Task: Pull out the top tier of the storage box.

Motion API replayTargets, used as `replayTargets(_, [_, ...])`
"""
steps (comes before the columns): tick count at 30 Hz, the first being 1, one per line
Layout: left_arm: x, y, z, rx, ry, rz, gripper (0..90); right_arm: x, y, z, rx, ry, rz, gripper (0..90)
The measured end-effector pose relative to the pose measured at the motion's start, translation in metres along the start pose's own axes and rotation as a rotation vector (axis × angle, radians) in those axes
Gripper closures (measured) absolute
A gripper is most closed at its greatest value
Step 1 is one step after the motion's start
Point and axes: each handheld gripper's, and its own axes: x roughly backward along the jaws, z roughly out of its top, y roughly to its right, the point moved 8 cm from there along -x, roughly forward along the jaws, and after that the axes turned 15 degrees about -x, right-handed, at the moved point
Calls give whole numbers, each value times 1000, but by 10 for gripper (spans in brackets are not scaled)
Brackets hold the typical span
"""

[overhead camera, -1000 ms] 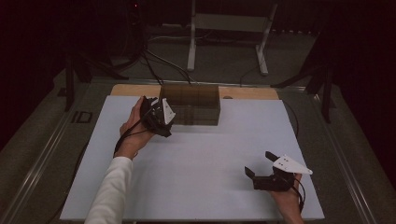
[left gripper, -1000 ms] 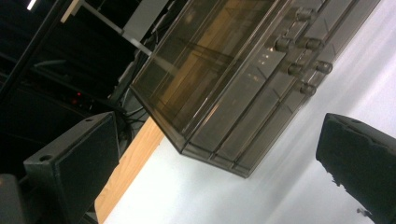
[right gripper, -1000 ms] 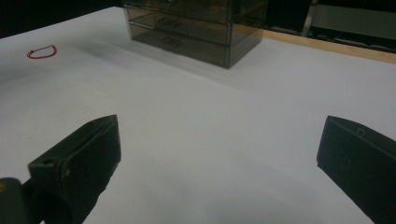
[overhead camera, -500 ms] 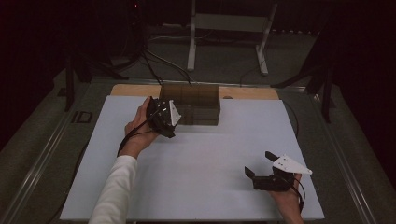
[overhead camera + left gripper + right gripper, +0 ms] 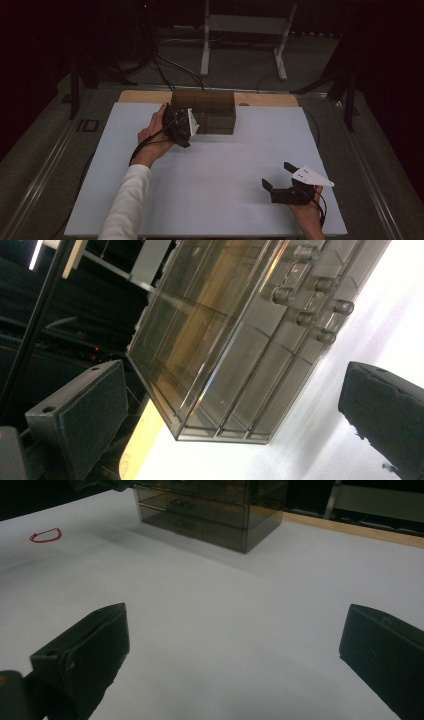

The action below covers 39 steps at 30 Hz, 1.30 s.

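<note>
Smoked clear plastic makes up the drawer cabinet [image 5: 205,111], which stands at the far edge of the white table [image 5: 210,190], just in front of a bare wooden strip [image 5: 142,96]. My left gripper [image 5: 189,121] is at its left front corner, rolled over on its side, jaws released and spread wide with nothing between them. In the left gripper view the cabinet [image 5: 235,340] fills the gap ahead of me, close but not touching either pad.

I judge the step in hand to be reaching for one of the drawer fronts. To do it well I should level my wrist so the jaws line up with a single knob, come in straight at the front face, and close only once a knob sits squarely between the pads; a skewed grip would likely slip off the slick plastic or drag the whole light cabinet.

My right gripper [image 5: 282,186] rests near the table's near right corner, well apart from the cabinet, jaws likewise open and empty.

By count: one cabinet, six small round knobs [image 5: 316,300] in view on its fronts, two grippers, and one red loop [image 5: 45,535] lying on the table in the right gripper view.
</note>
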Motion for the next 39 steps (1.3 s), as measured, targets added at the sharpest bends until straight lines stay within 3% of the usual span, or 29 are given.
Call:
replayTargets(4, [-1, 1, 3, -34, -6, -2, 9, 0, 0, 0, -2, 2, 0, 0])
replayTargets(15, [-4, 4, 10, -75, -11, 5, 9, 1, 1, 1, -5, 5, -1, 0])
replayTargets(18, [-5, 5, 12, -63, -10, 11, 9, 1, 1, 1, -5, 6, -2, 0])
replayTargets(20, [-5, 6, 12, -86, -21, 11, 11, 1, 1, 1, -4, 6, -3, 0])
replayTargets(24, [-5, 8, 15, -89, -30, 20, 81, 2, 2, 1, -4, 6, -4, 0])
replayTargets(28, [-3, 8, 17, -123, -49, 68, 201, 2, 2, 1, -4, 5, -5, 0])
replayTargets(34, [-1, 9, 24, -171, -26, 121, 458, 2, 2, 1, -4, 6, -5, 0])
replayTargets(39, [-5, 13, 29, -190, -25, 132, 473, 2, 2, 1, -4, 6, -6, 0])
